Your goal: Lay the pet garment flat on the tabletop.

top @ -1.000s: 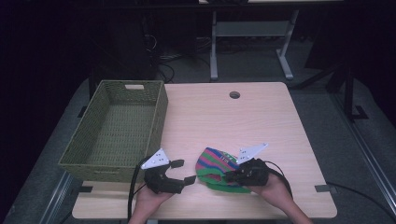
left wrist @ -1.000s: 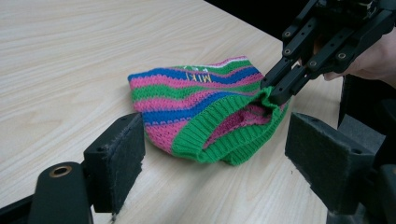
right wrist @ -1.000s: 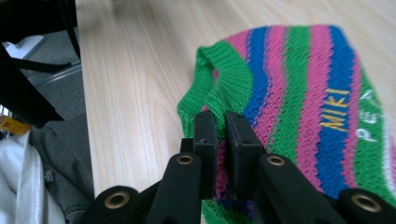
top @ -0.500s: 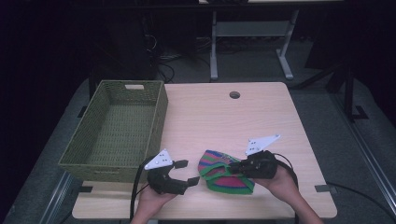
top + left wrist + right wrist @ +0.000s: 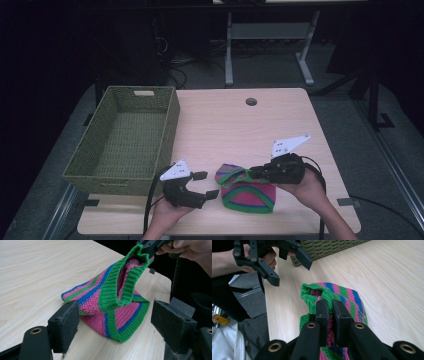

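Right tongs (image 5: 256,171) have lifted hat (image 5: 248,192) rim.

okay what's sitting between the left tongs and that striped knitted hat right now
Nothing: in the left gripper view, bare table separates the open left tongs from the striped hat, whose rim the right tongs pinch.

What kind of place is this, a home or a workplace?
Probably a lab or workshop, not a home. The light wooden table has a cable hole, cables lie on the grey floor behind it, and another metal table frame stands in the dark background.
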Motion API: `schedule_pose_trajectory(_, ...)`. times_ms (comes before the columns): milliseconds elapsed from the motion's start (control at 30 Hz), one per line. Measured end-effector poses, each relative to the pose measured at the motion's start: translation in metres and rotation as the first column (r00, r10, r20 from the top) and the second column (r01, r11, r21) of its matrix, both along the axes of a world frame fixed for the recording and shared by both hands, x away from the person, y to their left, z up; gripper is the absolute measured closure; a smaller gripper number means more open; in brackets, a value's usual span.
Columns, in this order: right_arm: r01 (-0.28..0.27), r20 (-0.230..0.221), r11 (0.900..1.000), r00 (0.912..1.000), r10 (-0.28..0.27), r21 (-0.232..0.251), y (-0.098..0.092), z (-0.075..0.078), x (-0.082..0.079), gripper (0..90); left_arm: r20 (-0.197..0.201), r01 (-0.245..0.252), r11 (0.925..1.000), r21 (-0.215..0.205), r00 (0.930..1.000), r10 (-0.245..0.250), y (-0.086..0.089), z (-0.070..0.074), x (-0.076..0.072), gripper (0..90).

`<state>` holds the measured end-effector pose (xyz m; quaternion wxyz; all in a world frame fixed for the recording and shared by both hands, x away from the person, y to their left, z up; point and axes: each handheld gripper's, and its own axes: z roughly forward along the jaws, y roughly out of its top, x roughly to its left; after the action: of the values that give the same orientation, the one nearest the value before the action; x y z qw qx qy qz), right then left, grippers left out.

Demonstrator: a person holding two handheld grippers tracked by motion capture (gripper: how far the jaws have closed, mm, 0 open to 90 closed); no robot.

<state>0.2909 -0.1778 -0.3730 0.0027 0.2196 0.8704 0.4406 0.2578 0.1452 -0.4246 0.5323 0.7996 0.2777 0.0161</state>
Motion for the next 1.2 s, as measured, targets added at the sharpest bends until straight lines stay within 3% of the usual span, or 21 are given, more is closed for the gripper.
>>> schedule_pose_trajectory(333,-0.019,-0.003,1.0,0.9998,0.019,0.001,-0.001,0.002,0.005,83.3,0.017,0.024,0.9995,0.021,0.9996,-0.024,-0.007,-0.001,0.007,25.8)
schedule_pose_trajectory(533,-0.023,-0.004,1.0,0.9997,0.023,0.019,-0.007,0.008,0.008,83.3,0.057,0.056,0.9979,0.032,0.9967,-0.058,-0.007,-0.001,0.013,28.8)
schedule_pose_trajectory(867,-0.037,-0.004,0.999,0.9993,0.037,0.036,-0.012,0.016,0.012,83.4,0.065,0.111,0.9937,0.015,0.9915,-0.112,-0.014,-0.008,0.023,26.9)
schedule_pose_trajectory(1033,-0.045,0.0,0.998,0.999,0.045,0.046,-0.014,0.02,0.012,83.4,0.091,0.093,0.9947,0.043,0.9911,-0.096,-0.019,-0.011,0.031,27.2)
schedule_pose_trajectory(1133,-0.046,0.002,0.998,0.999,0.046,0.049,-0.015,0.021,0.013,83.3,0.102,0.086,0.9951,0.048,0.9906,-0.091,-0.021,-0.013,0.034,39.1)
schedule_pose_trajectory(1167,-0.046,0.002,0.998,0.999,0.046,0.049,-0.015,0.021,0.013,83.3,0.108,0.091,0.9947,0.048,0.9895,-0.095,-0.022,-0.013,0.034,39.1)
schedule_pose_trajectory(1200,-0.044,0.001,0.998,0.999,0.044,0.05,-0.015,0.021,0.014,83.3,0.119,0.089,0.9948,0.05,0.9885,-0.094,-0.023,-0.014,0.034,46.0)
